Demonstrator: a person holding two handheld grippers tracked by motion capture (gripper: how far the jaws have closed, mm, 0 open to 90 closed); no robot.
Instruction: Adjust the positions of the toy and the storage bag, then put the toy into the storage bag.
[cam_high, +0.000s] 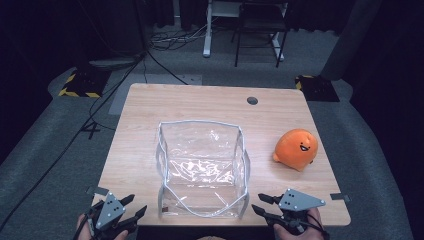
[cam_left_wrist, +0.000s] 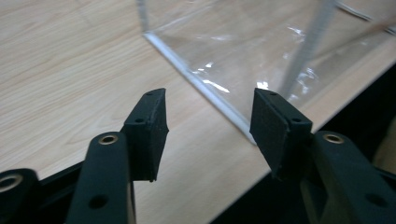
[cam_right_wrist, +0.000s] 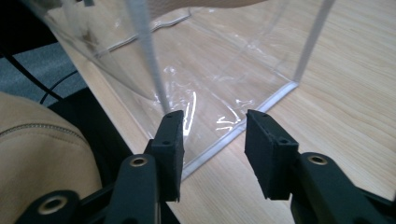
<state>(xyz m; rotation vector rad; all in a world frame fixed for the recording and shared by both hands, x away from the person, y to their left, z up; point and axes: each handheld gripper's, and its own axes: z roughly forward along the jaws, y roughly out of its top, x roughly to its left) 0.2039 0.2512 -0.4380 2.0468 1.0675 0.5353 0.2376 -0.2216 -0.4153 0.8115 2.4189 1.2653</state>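
A clear plastic bag (cam_high: 200, 150) with pale grey edging stands open in the middle of the wooden table (cam_high: 150, 110). An orange plush toy (cam_high: 296, 149) with a smiling face lies to its right. My left gripper (cam_high: 137, 203) is at the table's front edge, just left of the bag's near left corner, open and holding nothing. In the left gripper view the bag's bottom corner (cam_left_wrist: 243, 56) lies beyond the open left gripper (cam_left_wrist: 208, 123). My right gripper (cam_high: 257, 201) sits off the bag's near right corner, also open. The right gripper view has the right gripper (cam_right_wrist: 214, 140) facing the bag's lower edge (cam_right_wrist: 210, 70).
A round cable hole (cam_high: 252, 100) is near the table's far edge. Behind the table stand a black chair (cam_high: 260, 30) and a white desk leg (cam_high: 207, 30), with cables (cam_high: 115, 85) on the grey floor to the left. Bare wood surrounds the bag.
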